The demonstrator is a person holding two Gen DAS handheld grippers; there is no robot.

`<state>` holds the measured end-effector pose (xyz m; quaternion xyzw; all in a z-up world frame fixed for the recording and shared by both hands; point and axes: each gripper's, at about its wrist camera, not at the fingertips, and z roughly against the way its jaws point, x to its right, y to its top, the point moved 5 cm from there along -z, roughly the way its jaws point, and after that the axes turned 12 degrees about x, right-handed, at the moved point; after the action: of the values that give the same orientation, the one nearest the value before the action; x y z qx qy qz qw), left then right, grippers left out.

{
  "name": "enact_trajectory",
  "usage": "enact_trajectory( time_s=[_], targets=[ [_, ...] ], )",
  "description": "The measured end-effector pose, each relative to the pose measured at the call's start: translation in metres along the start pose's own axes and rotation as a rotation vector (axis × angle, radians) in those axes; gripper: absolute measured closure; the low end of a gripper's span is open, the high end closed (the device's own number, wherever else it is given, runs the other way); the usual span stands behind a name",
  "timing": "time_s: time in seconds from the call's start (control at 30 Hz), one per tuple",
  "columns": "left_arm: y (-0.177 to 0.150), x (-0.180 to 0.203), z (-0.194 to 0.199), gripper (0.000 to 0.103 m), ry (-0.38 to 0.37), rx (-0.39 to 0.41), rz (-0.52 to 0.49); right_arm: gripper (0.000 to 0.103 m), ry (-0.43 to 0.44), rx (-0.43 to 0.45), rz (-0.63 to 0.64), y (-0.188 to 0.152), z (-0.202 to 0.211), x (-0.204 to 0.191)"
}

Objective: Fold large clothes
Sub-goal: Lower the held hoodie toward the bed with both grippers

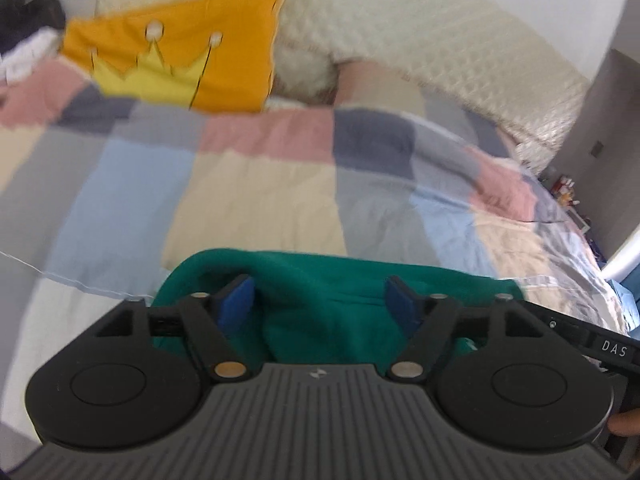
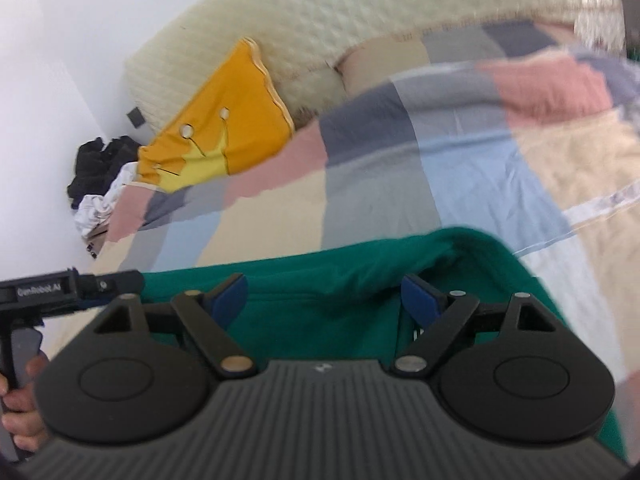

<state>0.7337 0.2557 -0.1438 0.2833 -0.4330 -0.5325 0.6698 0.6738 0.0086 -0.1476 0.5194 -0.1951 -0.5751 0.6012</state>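
Note:
A green garment (image 1: pixel 340 300) lies on the bed at the near edge; it also shows in the right wrist view (image 2: pixel 340 292). My left gripper (image 1: pixel 320 300) is open, its blue pads (image 1: pixel 236 304) spread wide above the garment's left end. My right gripper (image 2: pixel 324 296) is open too, its blue pads (image 2: pixel 420 300) apart over the garment's right part. Neither holds cloth. The garment's near part is hidden under both gripper bodies. The left gripper's body shows at the left of the right wrist view (image 2: pixel 60 292).
The bed carries a patchwork quilt (image 1: pixel 260 184) of pink, blue, grey and beige squares. An orange crown pillow (image 1: pixel 180 60) and a cream quilted headboard (image 1: pixel 400 20) stand at the far end. A dark clothes pile (image 2: pixel 100 168) lies at the far left. A grey door (image 1: pixel 612 152) stands right.

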Motion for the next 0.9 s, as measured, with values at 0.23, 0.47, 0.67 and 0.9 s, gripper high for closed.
enact_trajectory(
  time_s=[0.23, 0.47, 0.67, 0.9],
  targets=[
    [0.005, 0.028, 0.126, 0.025, 0.001, 0.096, -0.016, 0.017, -0.004, 0.094, 0.134, 0.008, 0.126, -0.041],
    [-0.025, 0.053, 0.268, 0.025, 0.003, 0.179, -0.04, 0.017, 0.024, 0.163, 0.201, -0.01, 0.245, -0.075],
    [-0.066, 0.075, 0.373, 0.025, 0.038, 0.233, -0.103, 0.017, 0.06, 0.234, 0.228, -0.034, 0.327, -0.103],
    [-0.121, 0.094, 0.464, 0.024, 0.013, 0.272, -0.136, 0.017, 0.093, 0.281, 0.224, -0.074, 0.392, -0.108]
  ],
)
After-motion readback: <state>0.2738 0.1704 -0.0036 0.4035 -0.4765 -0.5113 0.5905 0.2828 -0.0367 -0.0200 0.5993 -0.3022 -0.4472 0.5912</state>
